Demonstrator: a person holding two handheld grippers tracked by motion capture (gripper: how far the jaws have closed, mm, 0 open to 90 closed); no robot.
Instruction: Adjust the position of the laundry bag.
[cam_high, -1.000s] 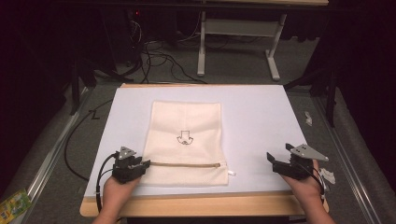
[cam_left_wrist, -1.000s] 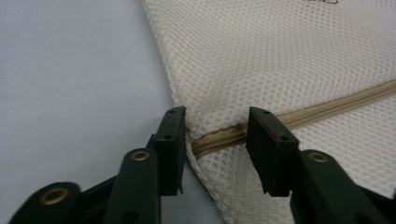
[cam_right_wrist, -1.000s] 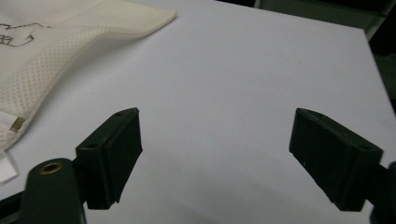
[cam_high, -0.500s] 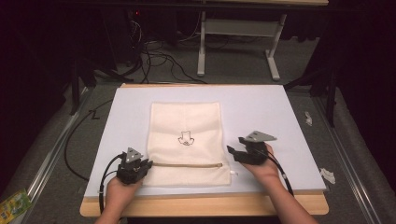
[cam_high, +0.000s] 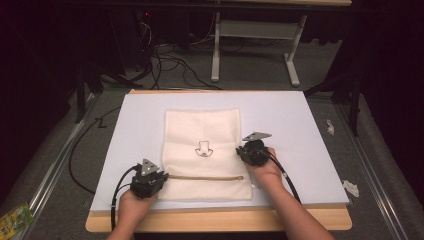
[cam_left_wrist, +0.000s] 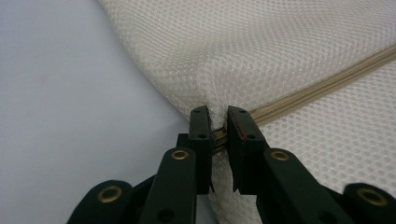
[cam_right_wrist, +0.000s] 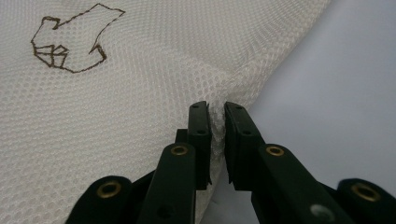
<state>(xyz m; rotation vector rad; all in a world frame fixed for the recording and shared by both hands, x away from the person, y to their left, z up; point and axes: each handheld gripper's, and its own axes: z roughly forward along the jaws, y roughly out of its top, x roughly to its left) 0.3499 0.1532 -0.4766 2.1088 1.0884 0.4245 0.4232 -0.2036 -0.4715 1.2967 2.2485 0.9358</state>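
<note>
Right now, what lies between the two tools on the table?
In the high view, the mesh bag spans the stretch between the left tool and right tool, with its zipper and printed emblem.

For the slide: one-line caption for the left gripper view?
Left tongs pinching the cream mesh zippered pouch at the tan zipper end, over a pale blue-white table mat.

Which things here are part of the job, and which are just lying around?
In use: mesh bag, its zipper, left gripper pinching the zipper end, right gripper pinching the bag's edge.
Lying about: paper scraps, green packet, floor cables.
</note>
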